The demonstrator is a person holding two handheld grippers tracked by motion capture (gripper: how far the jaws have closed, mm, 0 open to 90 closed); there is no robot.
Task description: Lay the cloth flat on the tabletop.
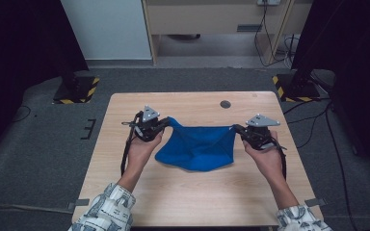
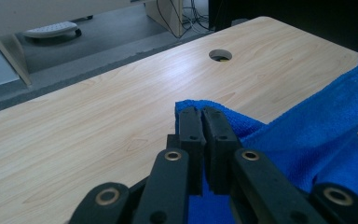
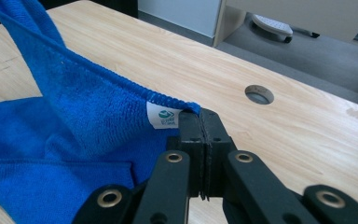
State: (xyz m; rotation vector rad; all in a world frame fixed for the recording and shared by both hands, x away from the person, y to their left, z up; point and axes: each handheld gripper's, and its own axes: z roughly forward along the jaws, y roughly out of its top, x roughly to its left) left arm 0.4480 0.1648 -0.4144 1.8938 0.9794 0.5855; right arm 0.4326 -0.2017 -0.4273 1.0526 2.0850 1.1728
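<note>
A blue cloth (image 1: 197, 147) hangs between my two grippers over the middle of the wooden table (image 1: 192, 202), its lower part sagging onto the top. My left gripper (image 1: 166, 122) is shut on the cloth's far left corner (image 2: 191, 103). My right gripper (image 1: 237, 129) is shut on the far right corner, beside a small white label (image 3: 163, 115). The edge between the two corners is stretched fairly taut. In the left gripper view the cloth (image 2: 317, 135) runs off to the right. In the right gripper view the cloth (image 3: 70, 130) spreads to the left. A hand holds each gripper.
A round cable hole (image 1: 225, 104) sits in the table near its far edge. Bare wood lies in front of the cloth and on both sides. Beyond the table are grey carpet, a white cabinet (image 1: 108, 29) and two stands with yellow-black bases (image 1: 74, 90).
</note>
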